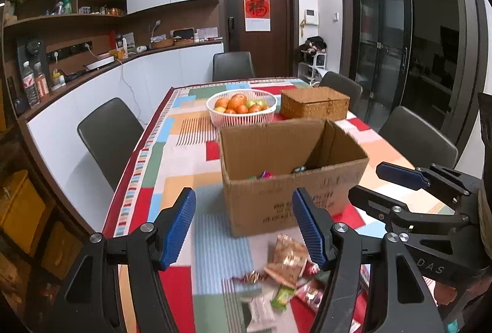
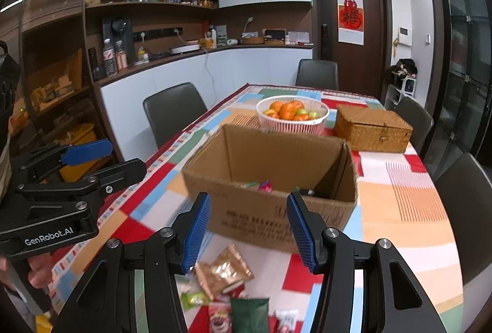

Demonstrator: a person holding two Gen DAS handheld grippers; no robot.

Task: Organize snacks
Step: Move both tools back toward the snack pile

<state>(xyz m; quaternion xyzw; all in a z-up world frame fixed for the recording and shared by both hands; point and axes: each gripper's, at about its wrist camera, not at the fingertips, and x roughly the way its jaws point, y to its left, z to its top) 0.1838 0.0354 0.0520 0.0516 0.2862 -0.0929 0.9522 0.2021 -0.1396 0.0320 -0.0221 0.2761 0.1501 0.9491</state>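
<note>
Hovering above a patchwork tablecloth (image 1: 184, 154), the left gripper (image 1: 244, 228) is seen in the lower centre of the left wrist view with its blue pads parted and nothing between them. The right gripper (image 2: 249, 231) is shown likewise in the lower centre of the right wrist view, its jaws parted to a moderate gap and empty. An open cardboard box (image 1: 289, 173) is placed at mid-frame just beyond both sets of fingers; a few wrapped sweets are visible on its floor. Loose snack packets (image 1: 289, 268) are scattered on the cloth at the bottom of each frame, on the near side of the box, among them a brown-gold pouch (image 2: 226, 270), a small green packet (image 2: 193, 299) and a dark green pack (image 2: 250, 314). Behind the box, toward the upper centre, a white basket of fruit (image 1: 241, 107) and a lidded wicker box (image 1: 315, 104) are set side by side. Each gripper is also caught at the edge of the other's view.
</note>
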